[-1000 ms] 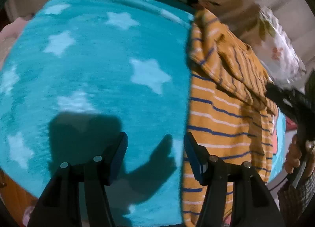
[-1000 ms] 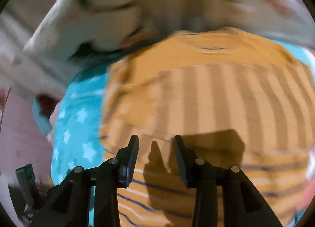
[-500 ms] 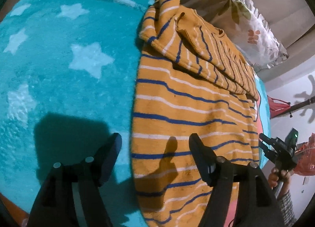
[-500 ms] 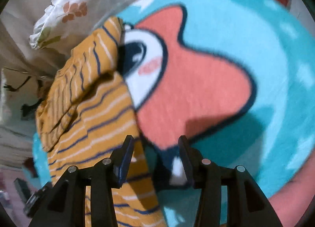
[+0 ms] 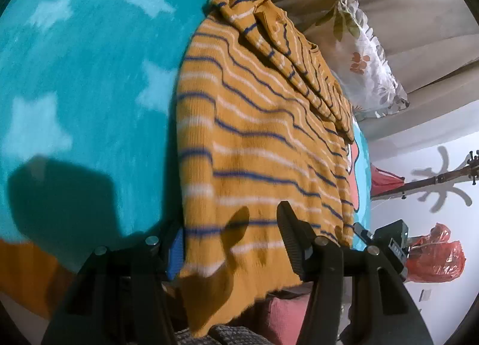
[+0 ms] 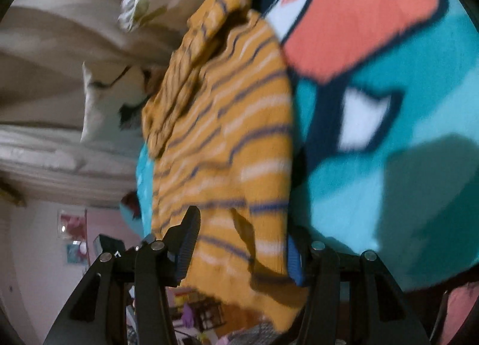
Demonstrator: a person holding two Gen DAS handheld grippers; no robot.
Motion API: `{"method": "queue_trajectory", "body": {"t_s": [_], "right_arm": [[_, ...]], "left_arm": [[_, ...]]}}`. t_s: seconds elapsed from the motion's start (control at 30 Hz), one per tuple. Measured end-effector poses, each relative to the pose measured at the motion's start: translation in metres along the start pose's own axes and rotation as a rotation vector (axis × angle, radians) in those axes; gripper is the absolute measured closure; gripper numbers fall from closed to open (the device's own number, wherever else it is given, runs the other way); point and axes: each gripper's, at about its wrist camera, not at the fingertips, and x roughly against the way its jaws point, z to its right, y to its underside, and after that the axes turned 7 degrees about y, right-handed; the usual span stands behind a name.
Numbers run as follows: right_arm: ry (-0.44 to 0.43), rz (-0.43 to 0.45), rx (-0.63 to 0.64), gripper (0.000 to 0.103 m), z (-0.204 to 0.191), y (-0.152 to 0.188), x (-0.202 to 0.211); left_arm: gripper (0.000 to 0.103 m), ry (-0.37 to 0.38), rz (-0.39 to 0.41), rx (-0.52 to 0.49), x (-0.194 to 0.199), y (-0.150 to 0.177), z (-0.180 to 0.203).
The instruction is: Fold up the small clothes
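An orange knit sweater [image 5: 257,141] with blue and white stripes lies on a teal blanket with pale stars [image 5: 89,90]. Its far part is folded over in a bunched ridge. Its near hem hangs over the blanket's edge. My left gripper [image 5: 230,243] is open, and the hem's left corner lies between its jaws. In the right wrist view the same sweater [image 6: 227,141] lies beside a coral cartoon print [image 6: 359,15]. My right gripper [image 6: 242,249] is open with the hem's right corner between its jaws. The other gripper [image 5: 386,240] shows at the hem's far corner.
A floral pillow [image 5: 368,57] and beige bedding lie beyond the sweater. A red plastic bag [image 5: 434,255] and a white wall are at the right. In the right wrist view, a pink wall with pictures [image 6: 71,234] and floor clutter lie below the bed edge.
Both grippers have come to the sweater's near hem, one at each corner. The hem now lies between the open jaws of each. Earlier they hovered over the blanket and the sweater's middle.
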Motion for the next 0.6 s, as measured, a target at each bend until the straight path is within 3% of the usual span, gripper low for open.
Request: {"method": "queue_trajectory", "body": {"t_s": [0.2, 0.47, 0.53, 0.57, 0.6], "right_arm": [[-0.014, -0.049, 0.019, 0.047, -0.009, 0.023, -0.007], [0.042, -0.036, 0.067, 0.049, -0.019, 0.037, -0.009], [0.073, -0.028, 0.075, 0.063, -0.018, 0.038, -0.008], [0.097, -0.029, 0.076, 0.078, -0.018, 0.038, -0.009], [0.115, -0.034, 0.070, 0.087, -0.016, 0.038, -0.011]], "left_arm": [[0.048, 0.019, 0.027, 0.038, 0.007, 0.021, -0.004], [0.048, -0.038, 0.041, 0.049, 0.004, 0.021, 0.003], [0.052, -0.066, 0.047, 0.070, 0.002, 0.018, 0.005], [0.055, -0.084, 0.048, 0.080, 0.002, 0.016, 0.006], [0.065, -0.111, 0.046, 0.087, 0.001, 0.015, 0.006]]}}
